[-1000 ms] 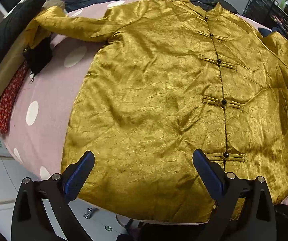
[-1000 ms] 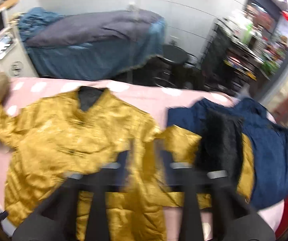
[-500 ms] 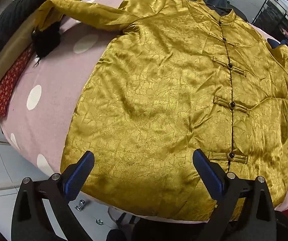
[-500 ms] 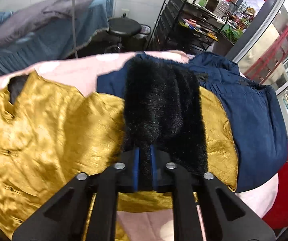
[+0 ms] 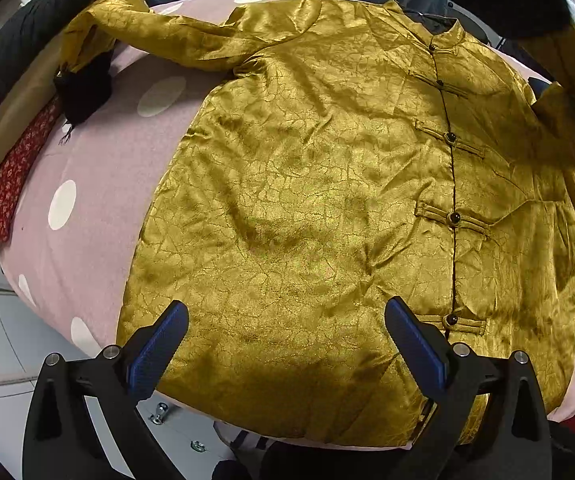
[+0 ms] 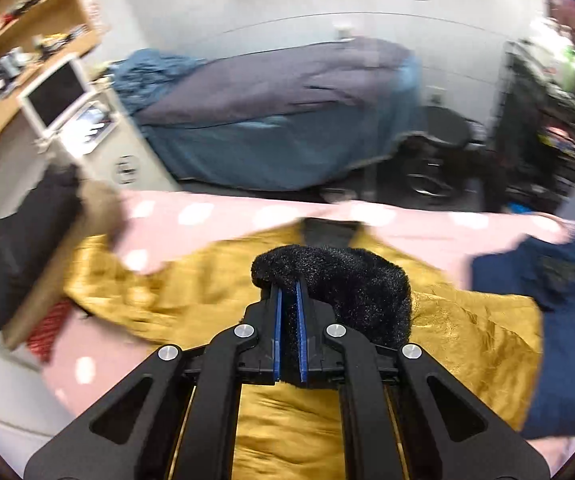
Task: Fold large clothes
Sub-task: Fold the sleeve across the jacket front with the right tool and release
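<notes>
A gold satin jacket (image 5: 319, 200) with black knot buttons lies front up on a pink polka-dot surface (image 5: 99, 184). Its left sleeve stretches to the far left and ends in a black fur cuff (image 5: 83, 92). My left gripper (image 5: 287, 344) is open and empty above the jacket's hem. My right gripper (image 6: 289, 292) is shut on the other black fur cuff (image 6: 351, 284) and holds that sleeve (image 6: 475, 332) lifted over the jacket body (image 6: 191, 280). In the left wrist view the raised sleeve (image 5: 571, 64) shows at the top right.
A navy blue garment (image 6: 563, 320) lies to the right of the jacket. A black garment (image 5: 27, 40) and a red patterned cloth (image 5: 15, 176) sit at the left edge. A blue-grey covered bed (image 6: 271, 120), shelves and a black rack stand behind.
My right gripper has lifted the fur cuff and swung it left, over the jacket body. The left gripper has stayed open and drawn back a little from the hem.
</notes>
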Demonstrator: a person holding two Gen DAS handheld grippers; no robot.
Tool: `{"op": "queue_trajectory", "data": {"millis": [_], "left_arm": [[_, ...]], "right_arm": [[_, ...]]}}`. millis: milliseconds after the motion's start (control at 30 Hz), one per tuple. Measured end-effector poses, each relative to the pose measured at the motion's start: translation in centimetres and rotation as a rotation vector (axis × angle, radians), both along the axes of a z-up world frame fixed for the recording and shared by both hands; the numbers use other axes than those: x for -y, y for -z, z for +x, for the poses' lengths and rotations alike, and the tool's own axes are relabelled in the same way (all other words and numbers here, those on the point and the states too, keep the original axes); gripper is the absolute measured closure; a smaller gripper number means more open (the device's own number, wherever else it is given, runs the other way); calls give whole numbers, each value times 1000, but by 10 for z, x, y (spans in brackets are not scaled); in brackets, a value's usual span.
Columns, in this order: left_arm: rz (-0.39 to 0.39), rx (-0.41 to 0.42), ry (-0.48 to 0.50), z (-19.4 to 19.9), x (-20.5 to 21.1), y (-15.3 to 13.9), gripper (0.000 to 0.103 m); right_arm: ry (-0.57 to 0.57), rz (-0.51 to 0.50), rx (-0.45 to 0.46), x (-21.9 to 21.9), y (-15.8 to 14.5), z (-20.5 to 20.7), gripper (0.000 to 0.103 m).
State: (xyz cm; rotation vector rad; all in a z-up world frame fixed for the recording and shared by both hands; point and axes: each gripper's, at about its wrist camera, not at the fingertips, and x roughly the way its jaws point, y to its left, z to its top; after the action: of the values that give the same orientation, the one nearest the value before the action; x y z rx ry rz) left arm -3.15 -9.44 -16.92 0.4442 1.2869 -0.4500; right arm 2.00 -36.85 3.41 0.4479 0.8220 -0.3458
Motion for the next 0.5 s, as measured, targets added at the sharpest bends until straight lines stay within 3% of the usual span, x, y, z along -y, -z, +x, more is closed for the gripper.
{"op": "queue_trajectory", "data": {"millis": [433,500], "left_arm": [[11,-34,-64,2,-25,9,7],[16,-32,-70,4,-28,9,7]], "right_arm": [[-81,94,-81,-65,63,89,96],[-113,107,-111,-77,75,96,89]]}}
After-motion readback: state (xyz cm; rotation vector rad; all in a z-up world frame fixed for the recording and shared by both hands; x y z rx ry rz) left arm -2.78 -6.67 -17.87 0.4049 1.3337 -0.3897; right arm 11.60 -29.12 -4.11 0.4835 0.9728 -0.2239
